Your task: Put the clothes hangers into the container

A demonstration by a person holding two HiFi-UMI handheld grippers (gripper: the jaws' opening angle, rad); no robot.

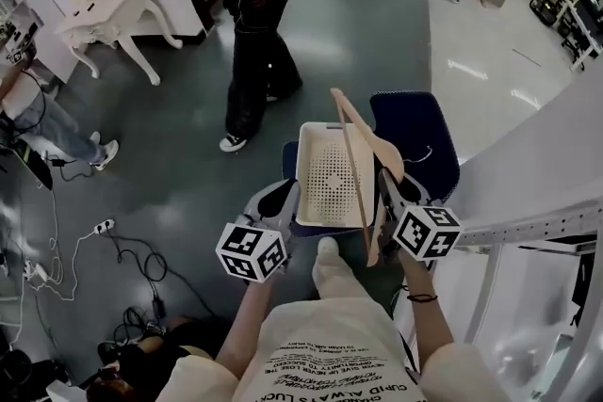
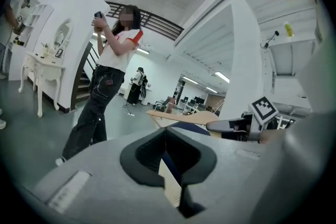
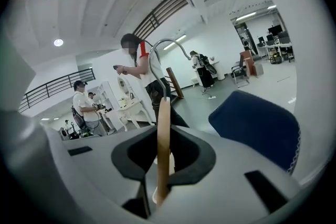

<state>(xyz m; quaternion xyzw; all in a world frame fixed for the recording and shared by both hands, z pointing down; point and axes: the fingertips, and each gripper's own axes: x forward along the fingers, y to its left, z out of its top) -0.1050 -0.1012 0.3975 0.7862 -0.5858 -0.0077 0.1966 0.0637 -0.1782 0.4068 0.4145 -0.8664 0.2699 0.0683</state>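
Note:
A cream perforated basket [image 1: 311, 174] rests on a blue chair [image 1: 415, 127] just in front of me. A wooden hanger [image 1: 353, 146] with a metal hook lies slanted above the basket's right side. My right gripper [image 1: 386, 188] is shut on its lower end. In the right gripper view the wooden bar [image 3: 163, 155] runs up between the jaws of that gripper [image 3: 164, 131], with the hook [image 3: 163, 50] at the top. My left gripper [image 1: 283, 198] sits at the basket's left rim. Its jaws [image 2: 166, 131] meet at the tips, with the basket wall [image 2: 170, 186] showing below them. Contact with the rim is unclear.
A person [image 1: 254, 24] stands on the grey floor beyond the chair. Behind them is a white dressing table [image 1: 108, 9]. Cables and a power strip [image 1: 104, 226] lie on the floor at left. A white slanted structure [image 1: 537, 174] fills the right side.

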